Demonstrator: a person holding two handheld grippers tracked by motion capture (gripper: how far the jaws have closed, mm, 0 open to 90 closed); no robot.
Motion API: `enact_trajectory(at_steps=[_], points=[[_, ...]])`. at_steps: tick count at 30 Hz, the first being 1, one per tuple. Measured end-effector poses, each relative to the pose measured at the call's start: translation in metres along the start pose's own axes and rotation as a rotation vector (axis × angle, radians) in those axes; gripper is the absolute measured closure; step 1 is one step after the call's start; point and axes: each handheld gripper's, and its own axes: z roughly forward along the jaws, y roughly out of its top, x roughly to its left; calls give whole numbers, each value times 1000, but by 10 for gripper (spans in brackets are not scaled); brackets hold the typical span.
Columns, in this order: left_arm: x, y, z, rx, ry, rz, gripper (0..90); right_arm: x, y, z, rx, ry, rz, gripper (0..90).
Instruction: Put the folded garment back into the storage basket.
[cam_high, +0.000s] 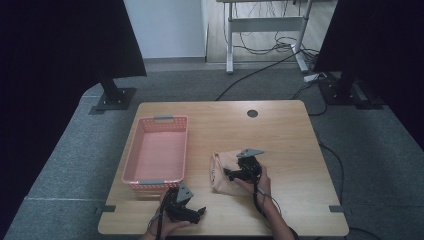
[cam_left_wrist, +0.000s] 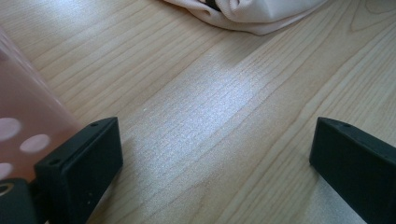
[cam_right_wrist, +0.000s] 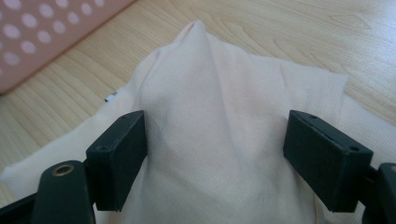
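Observation:
A folded beige cloth (cam_high: 219, 176) lies on the wooden table (cam_high: 285, 145), right of a pink perforated basket (cam_high: 131, 150). My right gripper (cam_high: 234, 175) rests on the cloth, open. In the right gripper view, a raised ridge of the cloth (cam_right_wrist: 205, 70) stands between the wide-apart jaws of this gripper (cam_right_wrist: 215, 121). My left gripper (cam_high: 196, 213) is near the table's front edge, just below the basket, and is open. In the left gripper view, that gripper (cam_left_wrist: 215, 135) has bare wood between its jaws, the basket wall (cam_left_wrist: 18, 107) beside its left jaw and the cloth (cam_left_wrist: 261, 14) ahead.
The basket (cam_right_wrist: 46, 32) is empty. A round cable hole (cam_high: 252, 113) sits near the table's far edge. Black screen stands (cam_high: 114, 97) and cables (cam_high: 280, 47) are on the floor beyond the table. Bare wood lies to the right of the cloth.

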Motion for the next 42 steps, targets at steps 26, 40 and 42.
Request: enact_trajectory(at_steps=[26, 40, 42], points=[[0, 0, 0, -1, 0, -1, 25, 18, -3, 6, 31, -160, -128, 411], [0, 0, 0, -1, 0, -1, 25, 25, -5, 3, 6, -195, -119, 681], [0, 0, 0, -1, 0, -1, 25, 23, -5, 2, 1, -182, -108, 693]])
